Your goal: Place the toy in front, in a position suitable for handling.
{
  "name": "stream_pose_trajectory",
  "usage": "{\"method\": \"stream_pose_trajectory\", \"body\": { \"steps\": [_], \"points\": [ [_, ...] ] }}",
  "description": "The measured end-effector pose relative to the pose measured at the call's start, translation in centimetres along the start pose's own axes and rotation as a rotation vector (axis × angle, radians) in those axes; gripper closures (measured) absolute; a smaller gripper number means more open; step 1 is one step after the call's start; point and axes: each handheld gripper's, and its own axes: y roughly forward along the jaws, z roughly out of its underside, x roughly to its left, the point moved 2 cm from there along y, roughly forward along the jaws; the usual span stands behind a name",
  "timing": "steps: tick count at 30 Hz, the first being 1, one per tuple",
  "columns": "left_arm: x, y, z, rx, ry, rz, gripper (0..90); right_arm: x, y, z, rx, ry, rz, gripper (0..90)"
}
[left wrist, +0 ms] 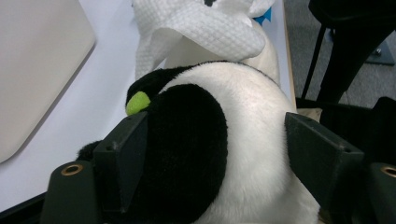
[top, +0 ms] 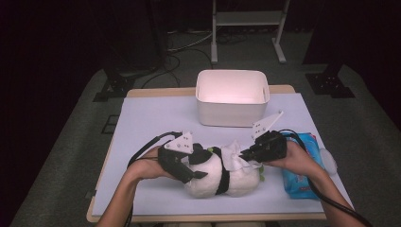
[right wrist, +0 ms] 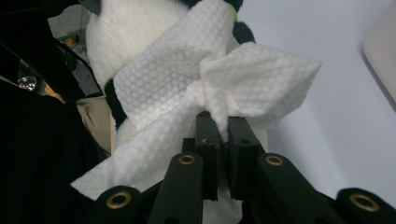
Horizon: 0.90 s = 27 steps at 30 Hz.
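A black-and-white panda plush (top: 213,178) lies on its side near the table's front edge. My left gripper (top: 202,164) straddles its left end, and in the left gripper view (left wrist: 215,154) both jaws sit against the fur, one on a black patch and one on the white body (left wrist: 252,140). A small green tuft (left wrist: 138,102) pokes out beside the left jaw. A white textured wipe (top: 234,157) drapes over the plush. My right gripper (top: 244,154) comes in from the right and is shut on a bunched corner of that wipe (right wrist: 196,93), with the jaws (right wrist: 223,126) pinched together.
A white plastic bin (top: 231,116) stands at the back middle of the pale blue table top (top: 151,118). A blue pack of wipes (top: 299,182) lies under the right forearm at the table's right edge. Cables trail from both grippers toward the front.
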Motion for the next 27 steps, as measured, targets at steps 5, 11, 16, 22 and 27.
{"method": "stream_pose_trajectory", "body": {
  "steps": [5,11,16,22,27],
  "points": [
    [-0.1,0.0,-0.3,-0.016,-0.013,-0.014,18.9,0.0,-0.1,0.7,-0.010,0.019,-0.002,84.0],
    [-0.5,-0.4,-0.5,-0.030,-0.027,-0.019,18.5,0.4,-0.5,1.2,-0.011,0.015,-0.003,83.9],
    [-0.8,-0.6,-0.5,-0.044,-0.036,-0.021,18.2,0.6,-0.7,1.5,-0.015,0.015,-0.002,83.9],
    [-1.1,-1.2,-0.4,-0.052,-0.044,-0.042,17.2,0.5,-0.9,2.1,-0.018,0.031,0.002,84.0],
    [-0.9,-0.7,0.3,-0.035,-0.073,-0.029,17.1,0.2,-1.4,3.0,-0.022,0.061,0.014,84.0]
  ]
}}
